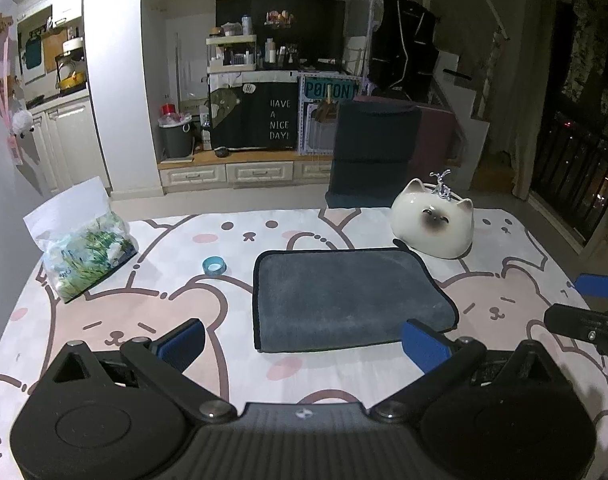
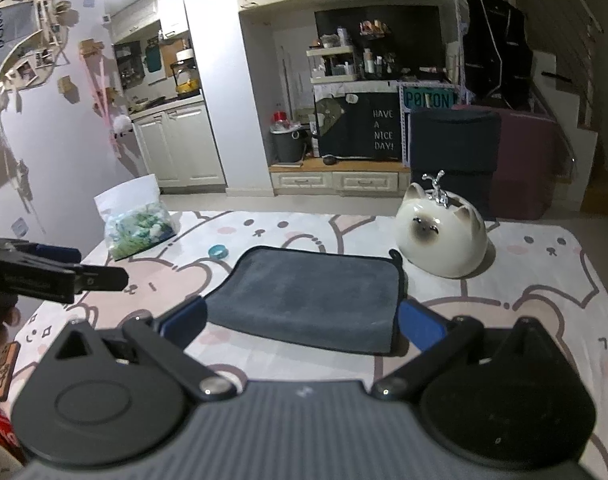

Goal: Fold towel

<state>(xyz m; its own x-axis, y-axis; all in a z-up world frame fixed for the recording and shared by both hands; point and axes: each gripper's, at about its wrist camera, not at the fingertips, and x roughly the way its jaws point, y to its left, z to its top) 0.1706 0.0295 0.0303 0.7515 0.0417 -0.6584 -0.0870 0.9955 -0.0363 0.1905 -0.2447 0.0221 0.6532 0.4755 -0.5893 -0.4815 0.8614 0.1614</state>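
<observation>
A grey towel (image 1: 344,296) with dark trim lies folded flat on the table, its fold along the right edge. It also shows in the right wrist view (image 2: 308,296). My left gripper (image 1: 304,344) is open and empty, hovering just in front of the towel's near edge. My right gripper (image 2: 302,324) is open and empty, its blue pads either side of the towel's near edge. The right gripper appears at the right edge of the left wrist view (image 1: 592,308), and the left gripper at the left edge of the right wrist view (image 2: 56,272).
A white ceramic cat (image 1: 434,224) stands just beyond the towel's far right corner. A small teal tape roll (image 1: 214,266) lies left of the towel. A plastic bag with green contents (image 1: 84,256) sits at the table's far left. The bunny-print tablecloth (image 1: 144,320) covers the table.
</observation>
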